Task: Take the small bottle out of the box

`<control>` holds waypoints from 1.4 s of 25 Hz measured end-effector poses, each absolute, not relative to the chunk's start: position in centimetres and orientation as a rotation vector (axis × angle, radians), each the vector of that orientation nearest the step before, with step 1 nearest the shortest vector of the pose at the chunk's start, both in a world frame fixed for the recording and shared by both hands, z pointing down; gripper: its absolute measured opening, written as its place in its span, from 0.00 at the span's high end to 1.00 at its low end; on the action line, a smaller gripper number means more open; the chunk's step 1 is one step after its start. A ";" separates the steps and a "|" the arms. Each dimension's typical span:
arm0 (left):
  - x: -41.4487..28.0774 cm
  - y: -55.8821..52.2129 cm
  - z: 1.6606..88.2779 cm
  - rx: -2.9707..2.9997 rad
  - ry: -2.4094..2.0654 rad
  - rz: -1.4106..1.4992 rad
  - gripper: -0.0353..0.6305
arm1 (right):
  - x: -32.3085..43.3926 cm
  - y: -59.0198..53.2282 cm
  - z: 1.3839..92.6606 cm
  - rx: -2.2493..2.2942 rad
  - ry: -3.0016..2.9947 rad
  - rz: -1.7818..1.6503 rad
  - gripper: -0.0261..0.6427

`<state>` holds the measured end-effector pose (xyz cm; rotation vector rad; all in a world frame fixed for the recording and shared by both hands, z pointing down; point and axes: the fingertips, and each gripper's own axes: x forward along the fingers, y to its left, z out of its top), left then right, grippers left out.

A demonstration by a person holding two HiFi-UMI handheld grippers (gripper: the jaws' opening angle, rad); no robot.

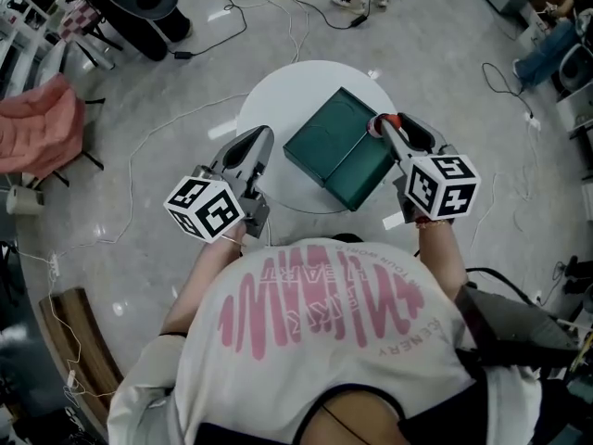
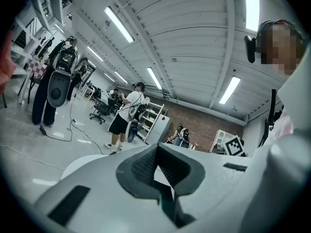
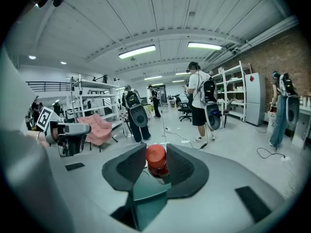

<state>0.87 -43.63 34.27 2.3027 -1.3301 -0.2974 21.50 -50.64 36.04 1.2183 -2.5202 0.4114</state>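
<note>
Currently, nearest us, the left gripper is idle: jaws closed tip to tip, nothing between them, held out level to the left of the box and clear of it. On the other side the right gripper has its jaws clamped on the small bottle, pads on both sides just under the red cap, jaws fairly wide because the bottle fills the gap. Between the two sits the green box on the round white counter. The head view puts the bottle at the box's right edge, and the right gripper view shows green box surface directly below it, so we read it as held over the box and not resting in it. We can't tell from either view whether the box is open or lidded, or how much clearance there is under the bottle. Our read on the step: extraction is effectively done and we're in the carry-away phase. The next move calls for keeping the grip firm and taking the bottle sideways off the box footprint to bare counter, then lowering it upright before the jaws part. Main risk we see is a round bottle twisting in a two-pad grip. Beyond the counter it's just floor and a pink chair, both well apart from the work.
</note>
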 end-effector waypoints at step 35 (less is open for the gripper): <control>-2.7 -26.3 27.5 2.499 -1.020 -0.347 0.94 | 18.3 -29.6 26.9 1.554 -2.571 0.383 0.77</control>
